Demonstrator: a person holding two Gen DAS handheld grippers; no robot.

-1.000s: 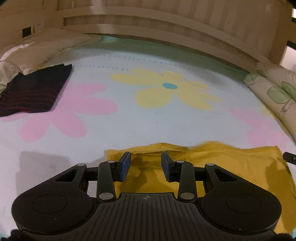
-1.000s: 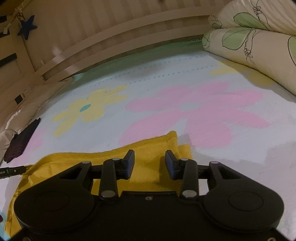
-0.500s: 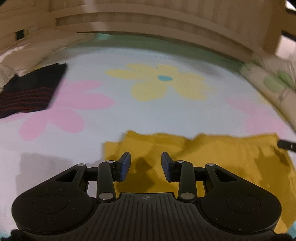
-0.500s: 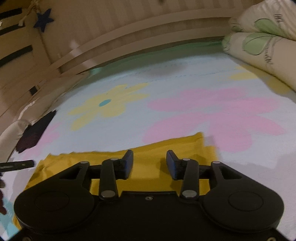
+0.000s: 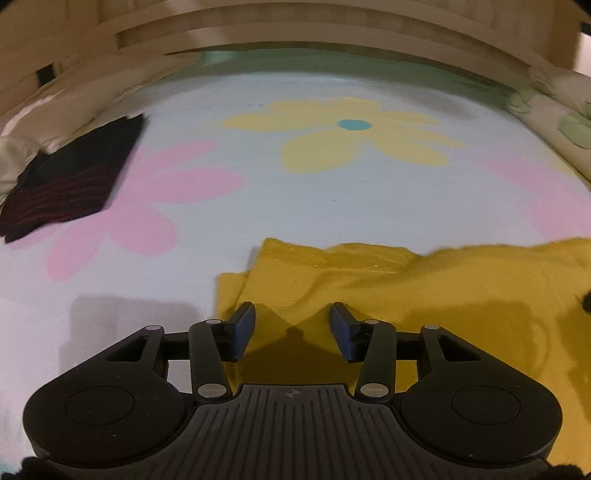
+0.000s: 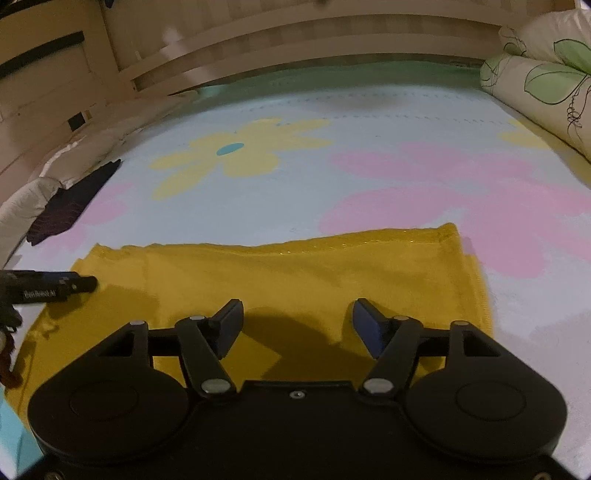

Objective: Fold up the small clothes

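A yellow garment (image 5: 424, 288) lies folded over on the flowered bed sheet (image 5: 295, 206), its far edge doubled. It also shows in the right wrist view (image 6: 295, 280). My left gripper (image 5: 291, 325) is open and empty, hovering above the garment's left end. My right gripper (image 6: 295, 325) is open and empty above the garment's right half. The left gripper's tip (image 6: 55, 288) shows at the garment's left end in the right wrist view.
A folded dark striped garment (image 5: 70, 181) lies at the far left by a white pillow (image 6: 40, 184). Leaf-print pillows (image 6: 546, 85) lie at the right. A wooden bed rail (image 5: 332, 29) runs along the back.
Both grippers have pulled back and risen from the yellow garment, so more of it shows. Both jaws have opened a little wider. The garment now lies folded with its far edge doubled.
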